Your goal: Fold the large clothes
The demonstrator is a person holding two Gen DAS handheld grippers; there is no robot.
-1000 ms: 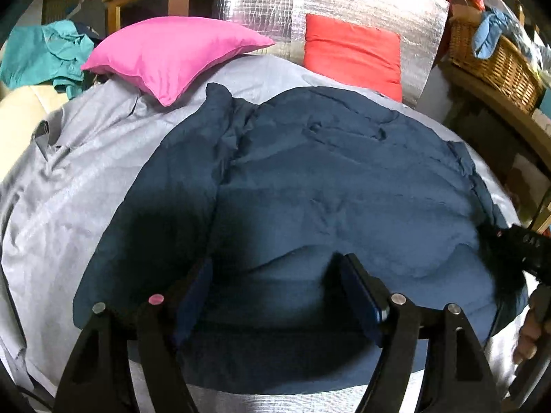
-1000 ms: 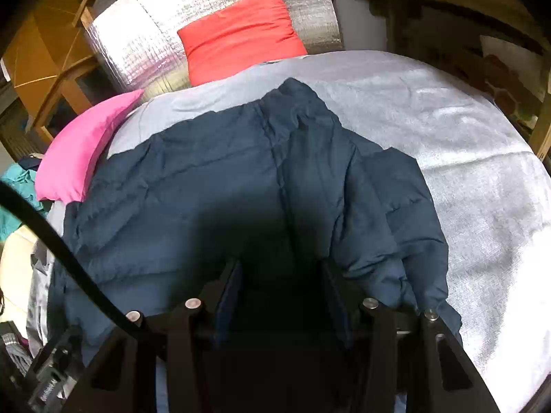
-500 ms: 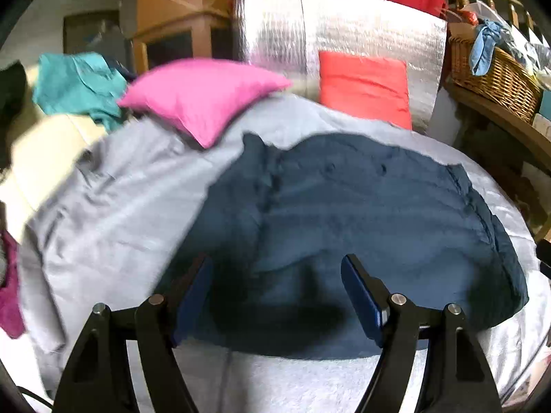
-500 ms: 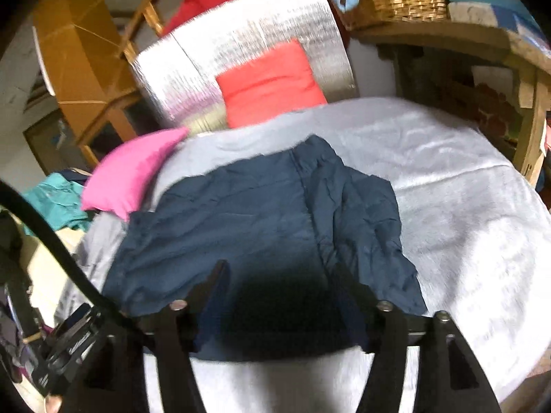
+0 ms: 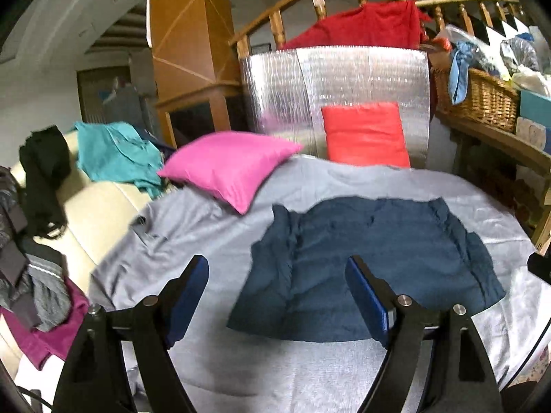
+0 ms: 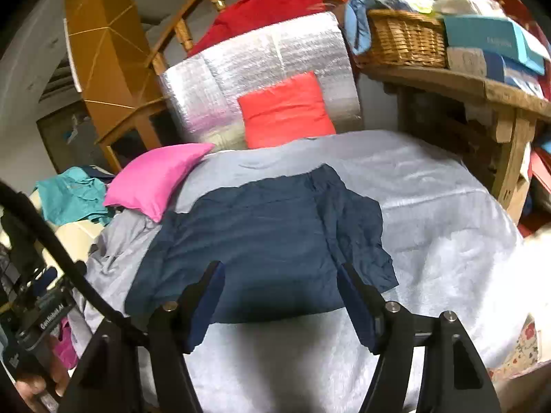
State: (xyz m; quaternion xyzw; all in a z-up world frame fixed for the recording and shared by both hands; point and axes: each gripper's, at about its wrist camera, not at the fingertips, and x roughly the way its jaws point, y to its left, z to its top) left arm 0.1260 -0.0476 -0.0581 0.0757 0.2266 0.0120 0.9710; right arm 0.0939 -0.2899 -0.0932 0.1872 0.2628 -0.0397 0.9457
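Navy jacket (image 5: 372, 268) lies folded flat mid-bed, ahead of and below both your grippers. Left gripper (image 5: 277, 297) sits above its near-left corner, right gripper (image 6: 280, 297) above its near edge; neither touches it. Grey bedsheet (image 5: 193, 234) is bare on the left, right and near sides of the jacket. Pink pillow (image 5: 230, 165) lies just past the far-left corner, red pillow (image 5: 365, 134) at the headboard. Both grippers are spread wide, holding nothing.
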